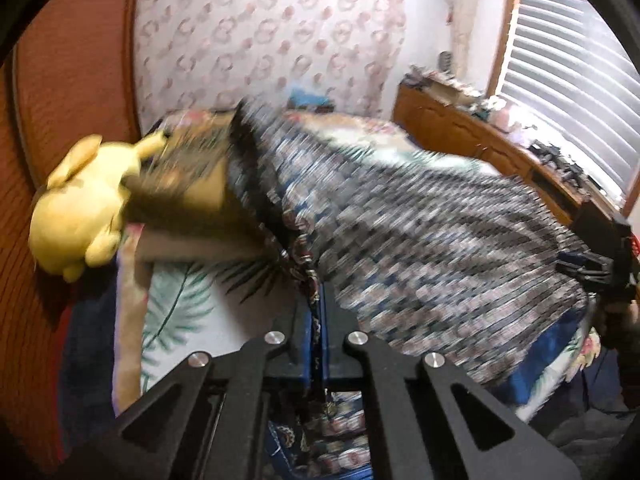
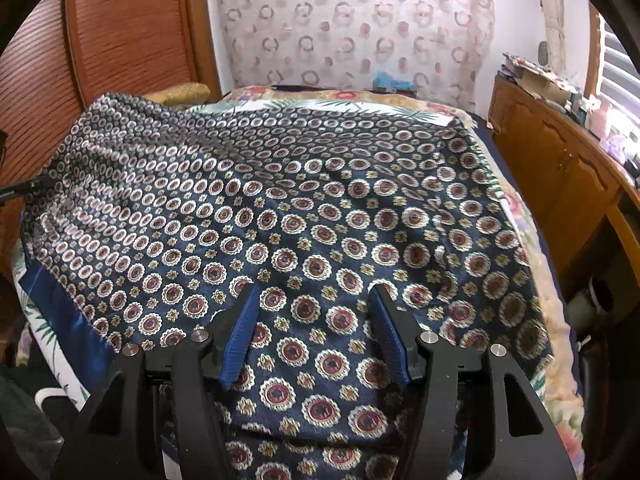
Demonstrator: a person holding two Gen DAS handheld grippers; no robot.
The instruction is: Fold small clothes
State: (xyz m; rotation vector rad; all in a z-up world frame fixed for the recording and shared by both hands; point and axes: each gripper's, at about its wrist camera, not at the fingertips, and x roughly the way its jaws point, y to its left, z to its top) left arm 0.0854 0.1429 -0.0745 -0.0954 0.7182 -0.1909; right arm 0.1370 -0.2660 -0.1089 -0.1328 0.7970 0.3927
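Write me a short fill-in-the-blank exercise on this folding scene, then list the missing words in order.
1. The left gripper is shut on an edge of the patterned ____.
2. The right gripper hangs over the cloth with its jaws ____.
3. The plush toy beside the wooden panel is ____ in colour.
4. The pads on the right gripper's fingers are ____.

Missing words: cloth; open; yellow; blue
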